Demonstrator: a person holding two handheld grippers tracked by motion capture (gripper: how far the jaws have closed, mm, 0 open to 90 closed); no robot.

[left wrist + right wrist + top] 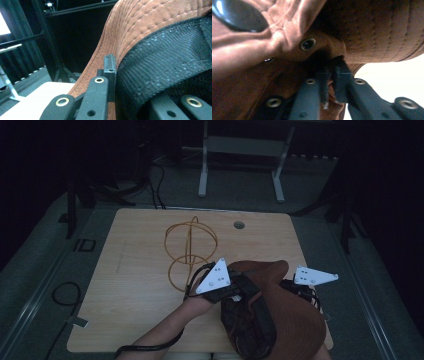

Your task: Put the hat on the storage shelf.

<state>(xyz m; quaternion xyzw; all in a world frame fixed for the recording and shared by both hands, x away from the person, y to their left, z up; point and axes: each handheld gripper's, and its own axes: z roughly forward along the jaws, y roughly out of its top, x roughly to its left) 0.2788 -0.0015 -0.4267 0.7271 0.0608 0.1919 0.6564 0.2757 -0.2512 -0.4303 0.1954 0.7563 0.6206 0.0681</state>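
A brown brimmed hat (292, 320) with a dark mesh lining (247, 325) is held over the table's near right corner, between both grippers. My left gripper (235, 290) is shut on the hat's edge from the left. In the left gripper view, one jaw presses the brown brim (155, 20) against the black mesh lining (162, 65) at the left gripper (115, 65). From the right, my right gripper (286, 285) is clamped on it too. The right gripper view shows the right gripper (331, 71) pinching brown fabric (374, 30) near a metal eyelet (308, 44).
A golden wire frame (192, 251) of rings stands on the wooden table (140, 300), just left of the hat. A round cable hole (239, 225) sits near the far edge. White stand legs (202, 175) and a floor cable (65, 295) lie beyond the table.
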